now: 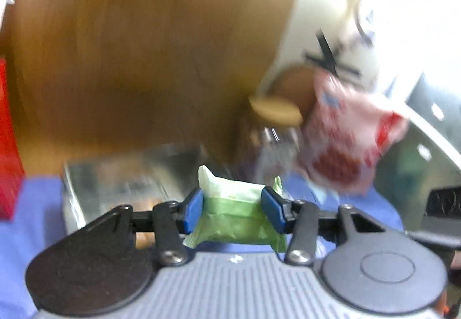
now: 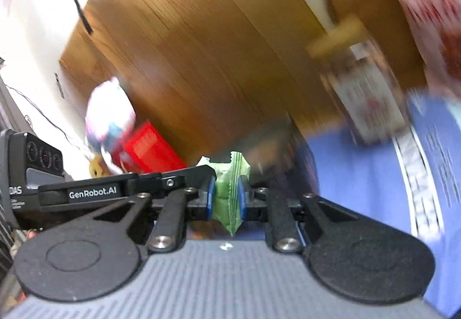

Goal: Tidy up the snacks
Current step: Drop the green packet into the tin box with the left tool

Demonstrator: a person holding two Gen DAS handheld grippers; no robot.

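on the left a red box [image 1: 7,140] stands on the blue cloth [image 1: 34,218], next a metal tin [image 1: 121,175]. the left gripper [image 1: 233,208] is clamped on a green snack packet [image 1: 236,218]. the right gripper [image 2: 226,196] pinches the same packet at its sealed edge. a jar [image 1: 273,128] and a red-white bag [image 1: 345,140] are on the right, blurred.
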